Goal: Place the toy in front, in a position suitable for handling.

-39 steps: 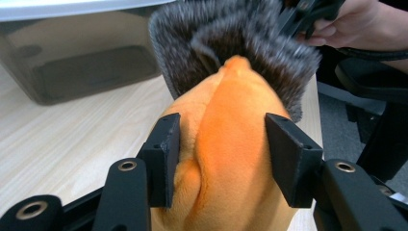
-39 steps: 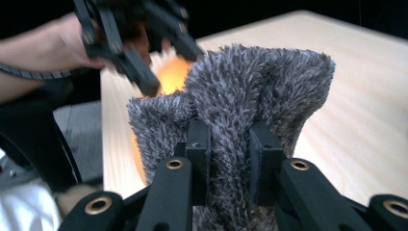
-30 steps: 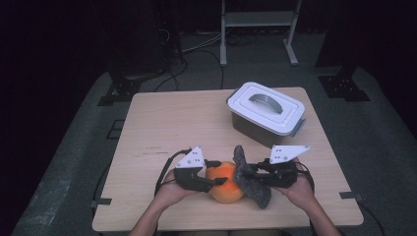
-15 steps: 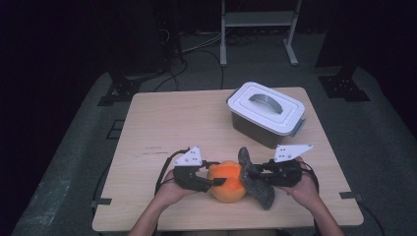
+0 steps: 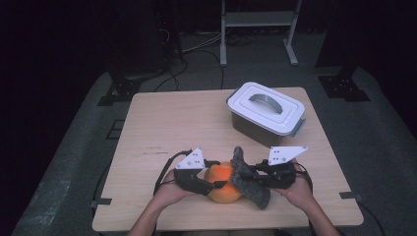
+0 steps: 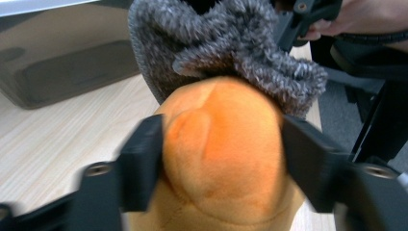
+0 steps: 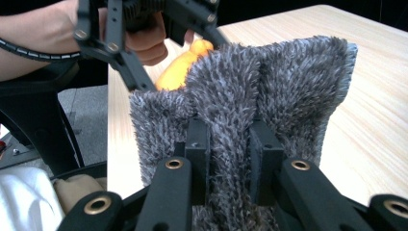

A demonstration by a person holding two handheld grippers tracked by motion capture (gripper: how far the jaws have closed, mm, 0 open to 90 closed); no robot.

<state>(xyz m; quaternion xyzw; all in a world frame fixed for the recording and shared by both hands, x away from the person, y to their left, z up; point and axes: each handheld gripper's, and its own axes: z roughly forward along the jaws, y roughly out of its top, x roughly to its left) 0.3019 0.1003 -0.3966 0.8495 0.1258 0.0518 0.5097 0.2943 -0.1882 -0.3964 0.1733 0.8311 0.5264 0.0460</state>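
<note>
An orange plush toy (image 5: 223, 183) sits near the table's front edge, and my left gripper (image 5: 216, 185) is shut on it; in the left gripper view both jaws press into the orange plush toy (image 6: 221, 154). A fuzzy grey cloth (image 5: 248, 181) drapes over the toy's right side. My right gripper (image 5: 252, 178) is shut on a fold of the grey cloth (image 7: 250, 96), pinched between its jaws. The grey cloth (image 6: 226, 45) lies over the toy's far end. The orange toy (image 7: 180, 67) peeks out behind the cloth in the right gripper view.
A grey storage box with a white lid and handle (image 5: 266, 112) stands at the back right of the wooden table (image 5: 167, 128). A metal rack's legs (image 5: 255, 29) and cables lie on the floor beyond the table.
Both grippers, with the toy and the cloth, have stayed in almost the same place. The cloth's top has shifted slightly to the right over the toy.
</note>
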